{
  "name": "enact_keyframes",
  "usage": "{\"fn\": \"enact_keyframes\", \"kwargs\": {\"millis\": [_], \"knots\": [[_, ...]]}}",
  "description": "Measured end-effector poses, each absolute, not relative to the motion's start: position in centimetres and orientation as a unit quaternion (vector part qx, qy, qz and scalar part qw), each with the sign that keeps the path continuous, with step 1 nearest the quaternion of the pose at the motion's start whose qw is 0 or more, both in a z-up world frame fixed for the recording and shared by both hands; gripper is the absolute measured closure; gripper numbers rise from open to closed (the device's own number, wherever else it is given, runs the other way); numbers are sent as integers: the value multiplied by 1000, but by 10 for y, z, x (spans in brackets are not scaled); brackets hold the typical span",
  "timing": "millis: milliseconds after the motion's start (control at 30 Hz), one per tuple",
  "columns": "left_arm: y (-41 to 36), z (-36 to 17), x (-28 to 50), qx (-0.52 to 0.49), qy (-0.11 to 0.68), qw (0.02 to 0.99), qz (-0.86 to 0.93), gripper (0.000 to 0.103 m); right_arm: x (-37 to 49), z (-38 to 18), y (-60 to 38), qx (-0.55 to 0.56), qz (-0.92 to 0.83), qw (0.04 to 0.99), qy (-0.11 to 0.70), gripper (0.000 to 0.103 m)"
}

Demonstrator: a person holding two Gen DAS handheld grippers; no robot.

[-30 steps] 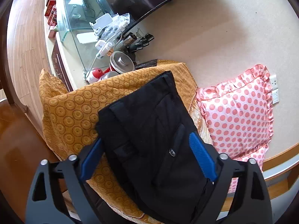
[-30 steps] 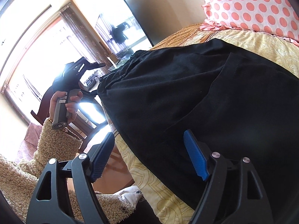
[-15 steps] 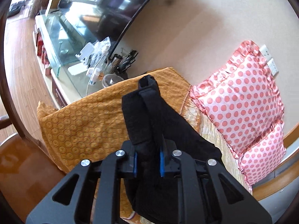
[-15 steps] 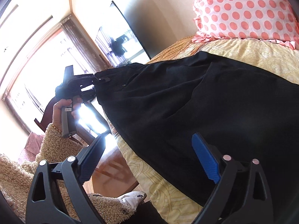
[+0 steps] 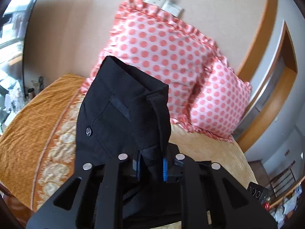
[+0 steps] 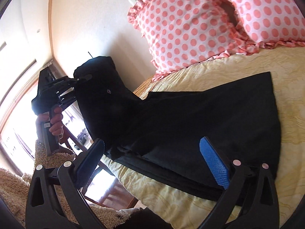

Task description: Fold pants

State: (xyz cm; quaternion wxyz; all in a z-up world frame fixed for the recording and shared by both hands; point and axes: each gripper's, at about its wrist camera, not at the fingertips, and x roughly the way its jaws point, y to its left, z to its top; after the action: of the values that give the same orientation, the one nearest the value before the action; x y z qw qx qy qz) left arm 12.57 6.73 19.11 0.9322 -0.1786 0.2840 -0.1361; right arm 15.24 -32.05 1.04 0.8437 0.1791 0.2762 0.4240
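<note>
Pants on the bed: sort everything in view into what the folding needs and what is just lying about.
Needed:
pants
left gripper, shut on the waistband
right gripper, open
bed

Lying about:
pillows
wall sockets

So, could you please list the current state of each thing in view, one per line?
left gripper: shut on the waistband end of the pants, lifted above the bed.
right gripper: open, holding nothing, hovering over the pants.
pants: black, partly raised at one end, the rest lying flat on the bed.
bed: covered with a yellow spread, pants on it.
pillows: two, polka-dotted, propped against the wall.
</note>
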Motion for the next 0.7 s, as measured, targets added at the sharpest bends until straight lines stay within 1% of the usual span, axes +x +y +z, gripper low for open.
{"fn": "enact_keyframes", "kwargs": {"millis": [167,300,367,433,500,567,700], "knots": [[-37,178,139,-146,315,908,-235,88,139,5,-366,202,388,860,263,1],[-116,126,137,-111,373,872,-298,88,130,-1,-398,217,357,870,260,1],[-142,98,137,-99,408,853,-310,88,130,-4,-411,224,341,874,264,1],[-152,92,135,-93,405,857,-306,88,128,-8,-422,230,328,877,264,1],[-153,101,129,-92,380,871,-297,88,129,-8,-431,235,320,881,259,1],[-157,103,124,-80,371,876,-299,87,128,-8,-439,244,312,883,251,1],[-171,75,112,-42,404,861,-307,85,130,-5,-450,258,295,889,237,1]]}}
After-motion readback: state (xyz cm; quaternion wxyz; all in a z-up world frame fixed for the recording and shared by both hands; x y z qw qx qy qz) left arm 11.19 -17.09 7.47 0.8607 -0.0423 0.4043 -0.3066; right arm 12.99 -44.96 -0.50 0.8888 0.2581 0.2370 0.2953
